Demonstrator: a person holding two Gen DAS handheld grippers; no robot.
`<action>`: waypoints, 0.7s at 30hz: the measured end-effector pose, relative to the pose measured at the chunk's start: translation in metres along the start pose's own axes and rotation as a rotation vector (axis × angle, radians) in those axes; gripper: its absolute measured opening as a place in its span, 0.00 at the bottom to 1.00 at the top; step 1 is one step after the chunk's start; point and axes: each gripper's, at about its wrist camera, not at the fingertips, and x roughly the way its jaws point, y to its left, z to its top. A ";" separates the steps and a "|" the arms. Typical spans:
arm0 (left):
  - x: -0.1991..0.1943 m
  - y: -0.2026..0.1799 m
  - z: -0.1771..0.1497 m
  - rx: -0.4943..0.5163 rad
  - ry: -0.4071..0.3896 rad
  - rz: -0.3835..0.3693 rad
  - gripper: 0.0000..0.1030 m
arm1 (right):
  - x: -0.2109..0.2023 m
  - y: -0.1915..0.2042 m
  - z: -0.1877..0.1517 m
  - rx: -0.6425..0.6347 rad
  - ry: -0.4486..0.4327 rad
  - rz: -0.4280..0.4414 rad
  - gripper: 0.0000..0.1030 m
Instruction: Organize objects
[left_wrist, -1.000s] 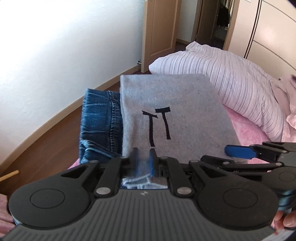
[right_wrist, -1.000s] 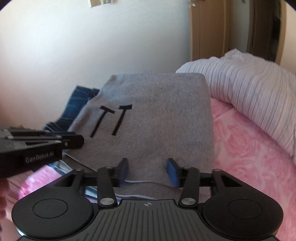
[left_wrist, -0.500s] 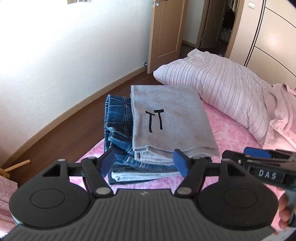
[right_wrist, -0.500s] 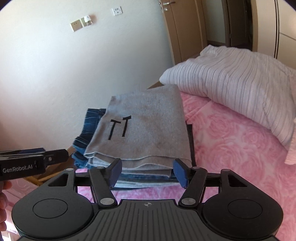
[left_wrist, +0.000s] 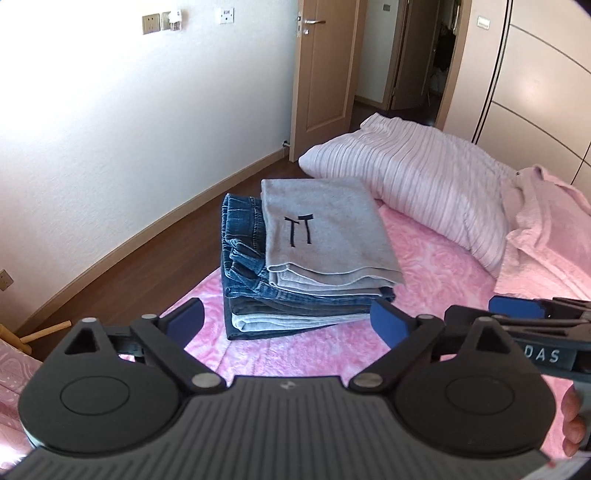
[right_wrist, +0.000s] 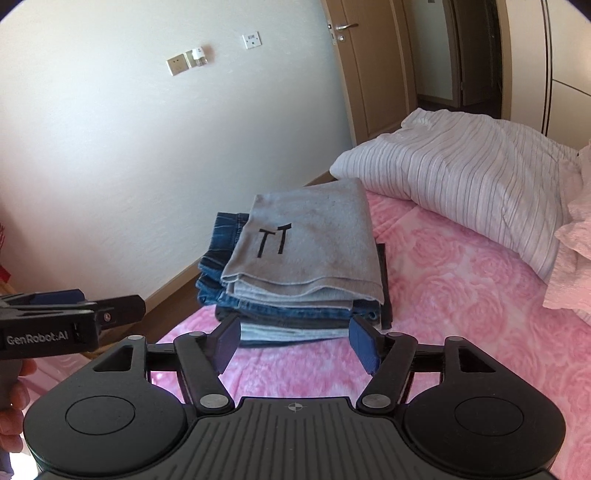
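From where I steer, the biggest thing is the bed (left_wrist: 424, 295) with its pink cover, and on it, near the edge that faces the wall, stands the stack of folded clothes (left_wrist: 306, 295): a grey sweater (left_wrist: 325, 236) marked with two T letters on top, blue jeans (left_wrist: 240, 236) under it, and a pale folded piece at the bottom. Just beside the stack lies the striped pillow (left_wrist: 413, 177). My worry is the stack itself: I judge that it sits close to the bed's edge, the jeans stick out to the wall side beyond the sweater, and the layers are not flush, so a careless push or a new piece set down off-centre could tip it toward the wooden floor (left_wrist: 140, 251). The two claws have just been opening; the left claw (left_wrist: 286, 321) now stands wide apart with nothing between its pads, and the right claw (right_wrist: 297, 343) also stands apart and holds nothing, both clear of the stack. If they come back together they could bump, since they hover side by side. The left view shows the floor along the wall and a pink towel-like cloth (left_wrist: 546, 221) behind the pillow; the right view shows better a dark layer (right_wrist: 386, 280) on the stack's pillow side.
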 end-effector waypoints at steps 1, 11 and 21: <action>-0.006 -0.001 -0.003 -0.003 -0.003 -0.003 0.95 | -0.007 0.001 -0.003 -0.005 -0.003 -0.002 0.61; -0.059 -0.016 -0.030 0.017 -0.019 0.027 0.99 | -0.063 0.001 -0.023 -0.003 -0.009 -0.005 0.62; -0.096 -0.033 -0.057 0.048 -0.010 0.057 0.99 | -0.102 0.007 -0.043 -0.035 -0.002 0.010 0.62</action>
